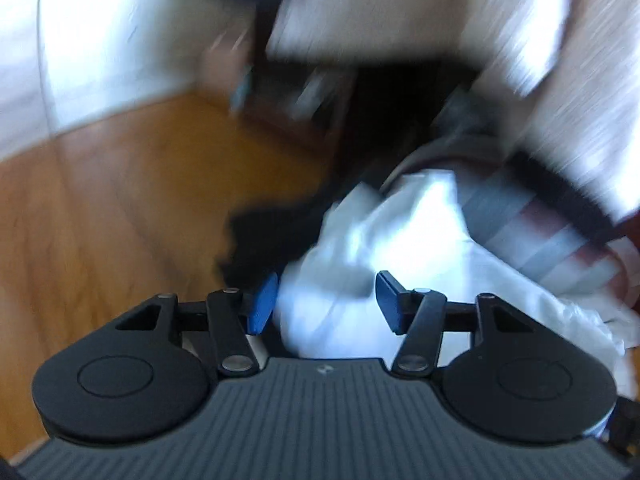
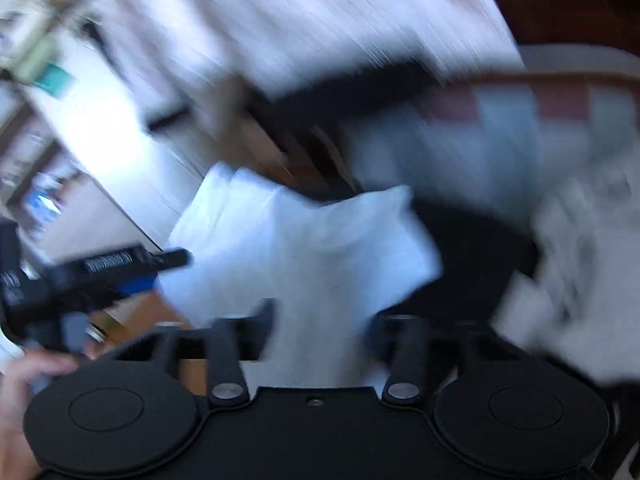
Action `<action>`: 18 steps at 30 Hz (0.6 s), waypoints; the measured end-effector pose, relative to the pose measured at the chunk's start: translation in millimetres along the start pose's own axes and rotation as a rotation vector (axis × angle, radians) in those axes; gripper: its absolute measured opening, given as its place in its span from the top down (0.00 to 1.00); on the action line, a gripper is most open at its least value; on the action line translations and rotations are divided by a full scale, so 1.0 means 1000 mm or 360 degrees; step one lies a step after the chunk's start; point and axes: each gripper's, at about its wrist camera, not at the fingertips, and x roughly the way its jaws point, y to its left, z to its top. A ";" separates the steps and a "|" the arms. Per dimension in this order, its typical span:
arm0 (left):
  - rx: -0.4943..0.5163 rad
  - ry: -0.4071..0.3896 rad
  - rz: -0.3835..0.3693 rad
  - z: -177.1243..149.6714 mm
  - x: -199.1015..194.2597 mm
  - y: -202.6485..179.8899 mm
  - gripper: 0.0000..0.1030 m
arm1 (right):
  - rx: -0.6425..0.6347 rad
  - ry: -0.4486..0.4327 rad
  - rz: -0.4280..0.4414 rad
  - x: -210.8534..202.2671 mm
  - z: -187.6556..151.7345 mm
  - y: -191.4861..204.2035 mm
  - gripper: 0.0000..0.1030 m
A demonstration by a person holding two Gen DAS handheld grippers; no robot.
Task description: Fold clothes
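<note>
Both views are smeared, so we note only what reads clearly. Our left gripper [image 1: 326, 300] hangs with its blue pads [image 1: 262, 304] spread apart, nothing between them, just above a white garment [image 1: 384, 248]. The cloth is thin and soft, bunched in rumpled folds on a heap beside a striped fabric [image 1: 532, 232] in grey, white and dull red. Wooden floor [image 1: 120, 184] shows to the left.

Our right gripper [image 2: 324, 328] has the same white garment [image 2: 304, 240] running down between its fingers; whether they pinch it, we cannot tell through the blur. We judge the cloth is being lifted to spread it. It lies crumpled, not folded.
</note>
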 end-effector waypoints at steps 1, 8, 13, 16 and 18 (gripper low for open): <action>-0.0030 -0.0010 -0.0028 -0.003 -0.001 0.004 0.47 | 0.0064 0.0048 -0.0008 0.007 -0.004 -0.014 0.43; -0.0239 -0.0079 -0.0223 -0.022 -0.007 0.031 0.39 | 0.0063 0.0139 0.0094 0.031 -0.017 -0.033 0.40; -0.0340 -0.0101 -0.0363 -0.027 0.001 0.042 0.68 | 0.0098 0.0136 0.0040 0.055 -0.007 -0.028 0.45; -0.0239 -0.0140 -0.0215 -0.009 0.009 0.026 0.74 | 0.0534 0.0227 0.0216 0.052 -0.005 -0.029 0.75; -0.0164 -0.0183 -0.0072 0.004 0.011 0.014 0.74 | 0.1044 0.0353 0.0495 0.058 -0.008 -0.036 0.77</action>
